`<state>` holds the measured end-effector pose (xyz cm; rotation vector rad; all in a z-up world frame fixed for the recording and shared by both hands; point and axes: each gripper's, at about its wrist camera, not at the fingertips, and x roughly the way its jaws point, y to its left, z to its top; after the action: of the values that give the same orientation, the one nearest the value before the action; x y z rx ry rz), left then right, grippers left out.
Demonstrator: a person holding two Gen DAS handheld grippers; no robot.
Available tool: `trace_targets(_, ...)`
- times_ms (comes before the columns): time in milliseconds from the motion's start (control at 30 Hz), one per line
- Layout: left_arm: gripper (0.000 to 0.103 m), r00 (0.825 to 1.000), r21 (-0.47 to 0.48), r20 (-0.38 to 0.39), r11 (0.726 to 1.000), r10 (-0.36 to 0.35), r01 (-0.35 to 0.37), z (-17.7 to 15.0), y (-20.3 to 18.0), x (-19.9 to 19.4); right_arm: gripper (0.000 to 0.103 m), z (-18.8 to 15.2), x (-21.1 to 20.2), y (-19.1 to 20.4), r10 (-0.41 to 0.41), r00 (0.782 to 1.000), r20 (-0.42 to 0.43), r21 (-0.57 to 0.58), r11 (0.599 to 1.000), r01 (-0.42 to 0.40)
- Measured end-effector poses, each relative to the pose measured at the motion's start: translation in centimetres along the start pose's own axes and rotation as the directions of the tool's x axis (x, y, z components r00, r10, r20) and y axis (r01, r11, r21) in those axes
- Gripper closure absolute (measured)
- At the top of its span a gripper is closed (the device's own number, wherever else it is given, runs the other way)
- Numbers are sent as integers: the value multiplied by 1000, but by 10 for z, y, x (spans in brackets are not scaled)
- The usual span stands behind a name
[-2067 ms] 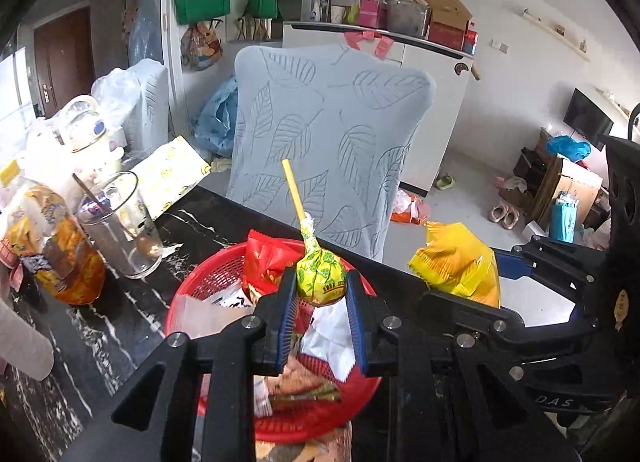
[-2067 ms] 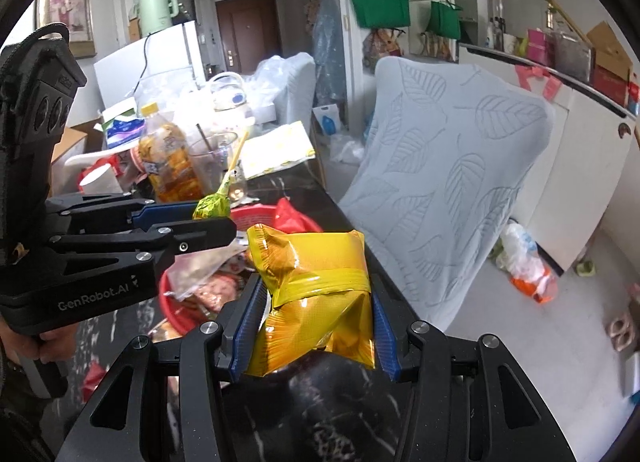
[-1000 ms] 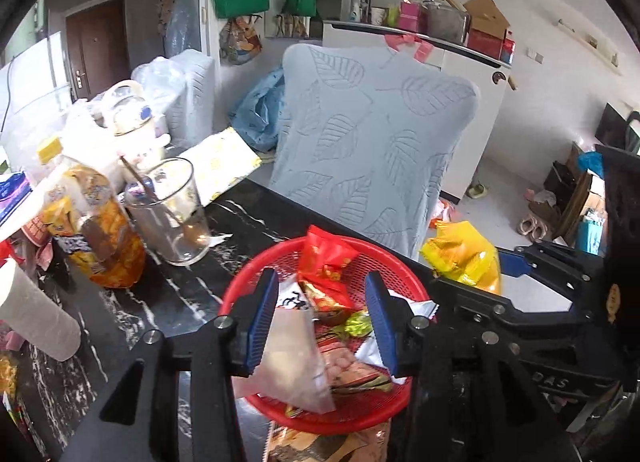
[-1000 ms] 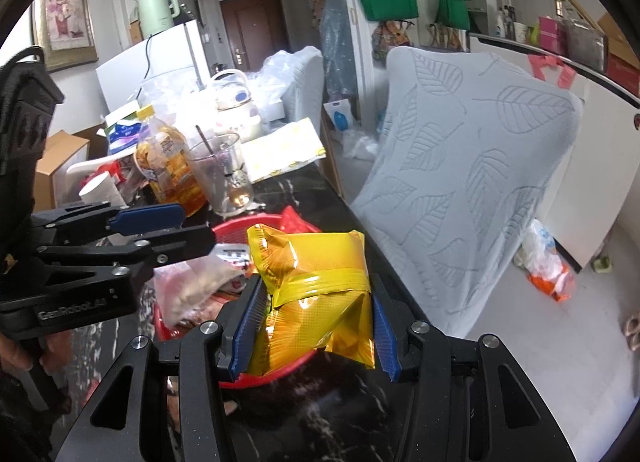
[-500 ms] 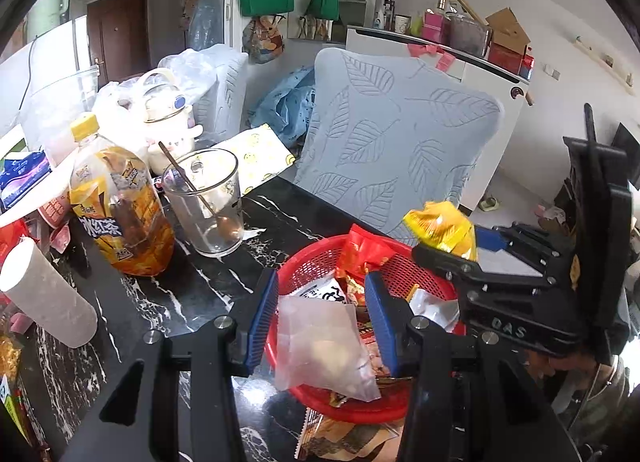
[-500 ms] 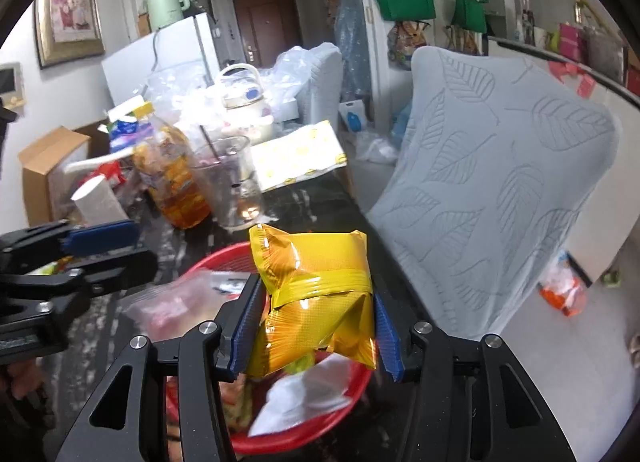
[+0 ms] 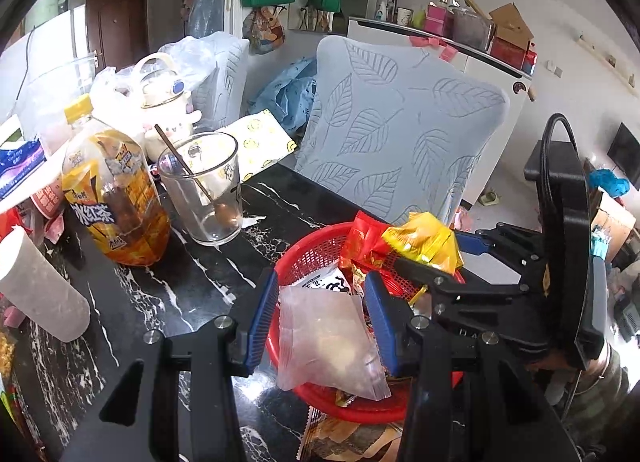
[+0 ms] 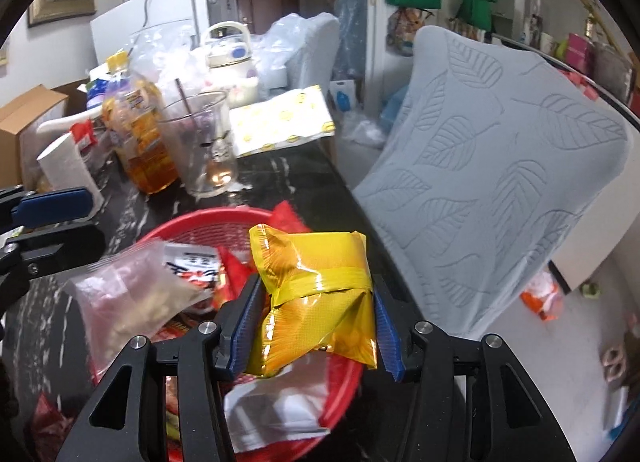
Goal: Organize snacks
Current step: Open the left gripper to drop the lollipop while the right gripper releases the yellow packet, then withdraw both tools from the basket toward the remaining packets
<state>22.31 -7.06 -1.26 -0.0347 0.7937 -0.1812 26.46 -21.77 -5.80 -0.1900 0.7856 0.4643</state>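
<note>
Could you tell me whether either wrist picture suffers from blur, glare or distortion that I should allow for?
Left wrist view: sharp, with fisheye bending and dark corners. Right wrist view: softer, the glass cup and tea bottle smeared, and glare streaks on the yellow snack bag.

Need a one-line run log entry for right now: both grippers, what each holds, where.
left gripper: shut on clear pouch, over red basket | right gripper: jaws just opening, yellow bag between them, over basket
</note>
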Motion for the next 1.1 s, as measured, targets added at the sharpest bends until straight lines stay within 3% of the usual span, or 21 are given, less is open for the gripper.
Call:
trace_targets(167,59,1000,-2,-9,1000,-2,2,-3,0,0,31,-3,-2,9,19,1000,-11,-48,999,-19)
trace_targets(667,59,999,10,37,1000,-8,8,-2,-12,-34,30,0,-41,9,5,999,48,-16,1000,-4)
trace_targets(1100,59,990,44,136,998,41,-48,-10,-25,-102,30,-2,-118,29,-23,987,156,-11,1000,25)
